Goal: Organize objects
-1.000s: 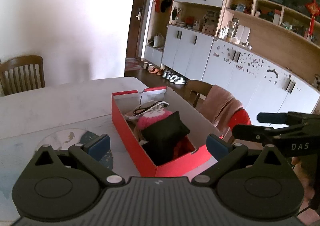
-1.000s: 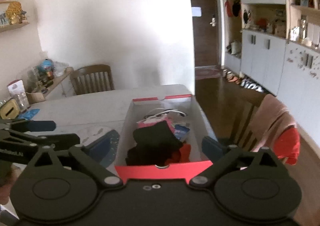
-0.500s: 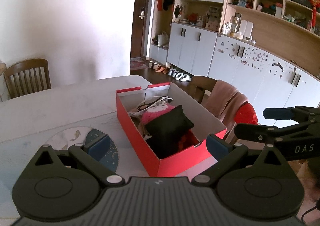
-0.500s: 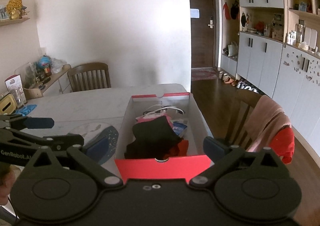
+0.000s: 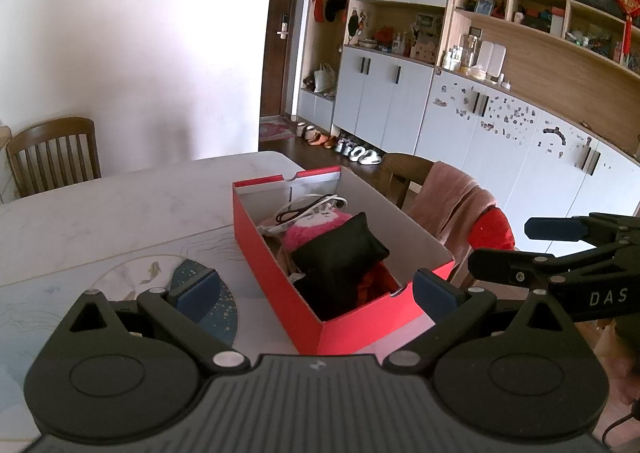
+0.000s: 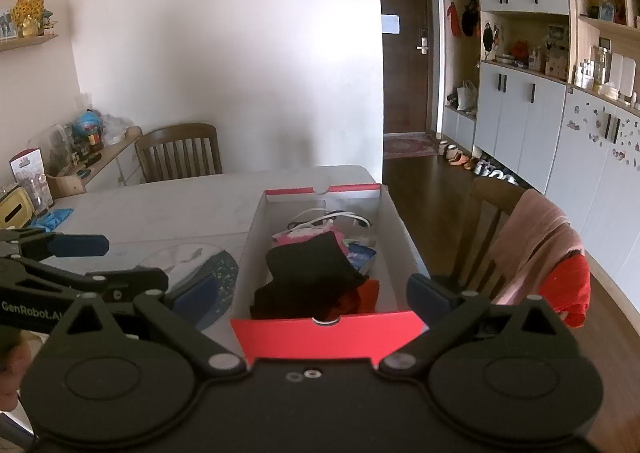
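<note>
The left gripper (image 5: 316,291) is wide open and holds nothing. The right gripper (image 6: 320,293) is wide open too, empty. Both hang above the near end of the red box (image 5: 276,265) on the table (image 5: 120,213). A black pillow (image 5: 340,251) lies inside it

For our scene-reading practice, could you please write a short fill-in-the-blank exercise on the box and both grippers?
1. The open box on the table is ____ on the outside.
2. The topmost thing in the box is a ____ cushion.
3. Both the left gripper and the right gripper are ____ and hold nothing.
4. A pink cloth hangs over the back of a ____ beside the table.

Missing words: red; black; open; chair
</note>
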Demonstrator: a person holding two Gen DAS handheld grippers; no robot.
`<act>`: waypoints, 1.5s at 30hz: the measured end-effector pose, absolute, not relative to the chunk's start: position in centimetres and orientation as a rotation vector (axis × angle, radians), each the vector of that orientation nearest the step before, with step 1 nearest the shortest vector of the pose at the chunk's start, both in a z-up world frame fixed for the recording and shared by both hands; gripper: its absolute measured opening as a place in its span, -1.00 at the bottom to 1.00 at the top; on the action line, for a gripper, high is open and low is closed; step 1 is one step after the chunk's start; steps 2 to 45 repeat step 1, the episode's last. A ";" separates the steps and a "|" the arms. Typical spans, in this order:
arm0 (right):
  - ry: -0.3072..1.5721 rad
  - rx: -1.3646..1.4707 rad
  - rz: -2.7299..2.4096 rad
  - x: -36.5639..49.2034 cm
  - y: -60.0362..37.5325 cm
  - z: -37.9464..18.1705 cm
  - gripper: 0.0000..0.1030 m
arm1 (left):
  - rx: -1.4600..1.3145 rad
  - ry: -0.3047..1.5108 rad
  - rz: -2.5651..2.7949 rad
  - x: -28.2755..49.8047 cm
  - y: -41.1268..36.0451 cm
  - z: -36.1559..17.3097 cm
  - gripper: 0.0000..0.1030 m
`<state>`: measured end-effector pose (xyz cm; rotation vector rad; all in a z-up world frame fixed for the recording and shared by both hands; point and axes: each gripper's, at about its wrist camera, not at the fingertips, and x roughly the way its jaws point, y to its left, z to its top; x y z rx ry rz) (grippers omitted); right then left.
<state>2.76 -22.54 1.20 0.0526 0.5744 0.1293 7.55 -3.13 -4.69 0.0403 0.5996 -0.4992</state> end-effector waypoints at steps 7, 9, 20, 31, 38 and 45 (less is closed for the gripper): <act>0.576 0.055 0.131 2.8 -22.5 1.2 0.96 | 0.041 0.599 -0.498 7.5 -3.1 -4.7 1.00; 0.576 0.055 0.131 2.8 -22.5 1.2 0.96 | 0.041 0.599 -0.498 7.5 -3.1 -4.7 1.00; 0.576 0.055 0.131 2.8 -22.5 1.2 0.96 | 0.041 0.599 -0.498 7.5 -3.1 -4.7 1.00; 0.576 0.055 0.131 2.8 -22.5 1.2 0.96 | 0.041 0.599 -0.498 7.5 -3.1 -4.7 1.00; 0.576 0.055 0.131 2.8 -22.5 1.2 0.96 | 0.041 0.599 -0.498 7.5 -3.1 -4.7 1.00; 0.576 0.055 0.131 2.8 -22.5 1.2 0.96 | 0.041 0.599 -0.498 7.5 -3.1 -4.7 1.00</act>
